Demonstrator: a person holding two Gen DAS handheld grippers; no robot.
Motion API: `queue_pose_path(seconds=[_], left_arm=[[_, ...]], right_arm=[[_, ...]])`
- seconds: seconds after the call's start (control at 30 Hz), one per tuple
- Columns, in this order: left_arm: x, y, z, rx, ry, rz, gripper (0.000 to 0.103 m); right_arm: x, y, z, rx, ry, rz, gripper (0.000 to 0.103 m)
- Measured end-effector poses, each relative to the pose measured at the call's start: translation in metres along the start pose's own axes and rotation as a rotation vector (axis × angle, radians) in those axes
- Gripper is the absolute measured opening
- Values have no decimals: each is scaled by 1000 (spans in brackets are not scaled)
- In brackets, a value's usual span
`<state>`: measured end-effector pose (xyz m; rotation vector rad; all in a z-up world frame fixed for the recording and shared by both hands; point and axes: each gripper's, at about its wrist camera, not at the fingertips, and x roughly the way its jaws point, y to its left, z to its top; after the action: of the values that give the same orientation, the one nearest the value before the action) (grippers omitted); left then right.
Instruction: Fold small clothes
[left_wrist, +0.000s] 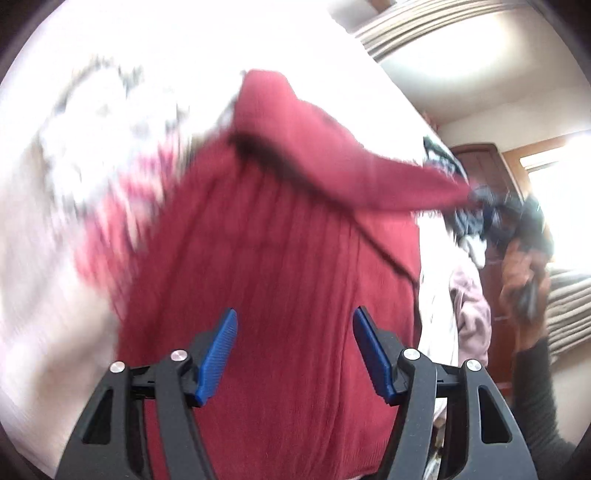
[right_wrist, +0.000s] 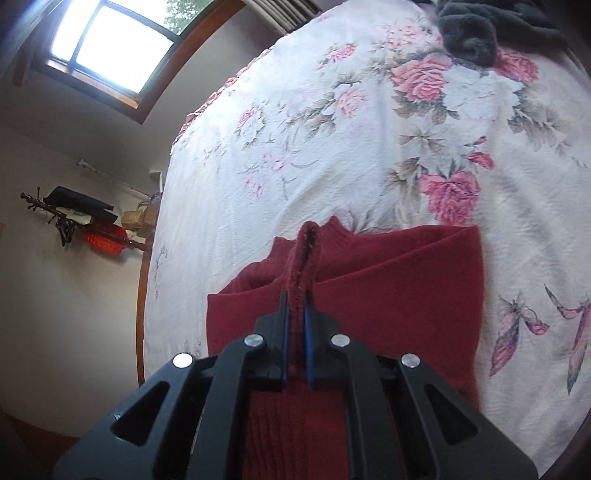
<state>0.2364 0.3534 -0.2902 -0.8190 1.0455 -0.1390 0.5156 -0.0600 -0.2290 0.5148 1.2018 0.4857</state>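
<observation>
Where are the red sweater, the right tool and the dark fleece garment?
red sweater (right_wrist: 406, 280): right wrist view, on its folded body.
right tool (right_wrist: 296, 325): right wrist view, midway between fingertips, shut on a sweater fold.
dark fleece garment (right_wrist: 469, 33): right wrist view, on its rounded lower edge.

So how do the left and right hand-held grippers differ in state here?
The left hand-held gripper is open and holds nothing; the right hand-held gripper is shut on a fold of the red sweater. The left view is motion-blurred; the right is sharp. Both are over the sweater.
</observation>
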Motion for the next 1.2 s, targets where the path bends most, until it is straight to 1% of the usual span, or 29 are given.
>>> queue_pose_path(seconds=[0.03,0.17,0.23,0.3,0.4,0.57,0.63,0.7,0.77,0.8,0.87,0.93,0.97,1.0,1.03,1.07,1.1,1.13,1.17,1.2], left_arm=[[-3,0,13,2,-14,0,64],[-3,-4,65,25,-51,2,64],[4,-7,91,28,-53,-12,64],[15,-12,116,45,-56,-2,64],[35,-17,143,65,-30,4,64],[68,-26,171,99,11,34,64],[81,-22,178,94,25,41,64],[97,-12,188,67,48,70,64],[106,-2,195,46,58,75,63],[107,-1,199,48,50,67,63],[109,-5,207,71,40,11,63],[118,-3,214,60,60,-21,63],[128,3,218,38,81,-14,63],[139,10,220,10,98,18,63],[147,17,218,-9,105,46,63],[152,25,217,-29,112,63,57],[151,28,217,-42,110,71,49],[148,28,218,-50,105,66,47],[139,24,218,-44,93,46,47],[128,17,214,-16,85,2,47]], right_arm=[[9,-2,-3,8,1,-10,5],[22,-41,-12,48,17,-47,5],[29,-59,-17,69,27,-70,5],[37,-76,-21,88,38,-82,5],[48,-96,-27,108,54,-95,5],[64,-115,-32,130,70,-109,5],[75,-124,-34,125,85,-135,6],[81,-134,-32,127,103,-142,8],[71,-136,-28,137,64,-146,12],[60,-131,-25,120,21,-146,14],[48,-122,-20,89,-10,-88,14],[53,-113,-17,45,11,-44,14],[60,-112,-16,45,30,-27,14],[71,-117,-16,65,59,-4,14],[83,-124,-17,82,88,-2,13],[96,-134,-18,92,113,-33,6],[101,-140,-19,100,116,-49,0],[103,-144,-19,112,118,-35,0],[99,-144,-19,122,113,-23,0],[92,-138,-20,115,102,0,3]])
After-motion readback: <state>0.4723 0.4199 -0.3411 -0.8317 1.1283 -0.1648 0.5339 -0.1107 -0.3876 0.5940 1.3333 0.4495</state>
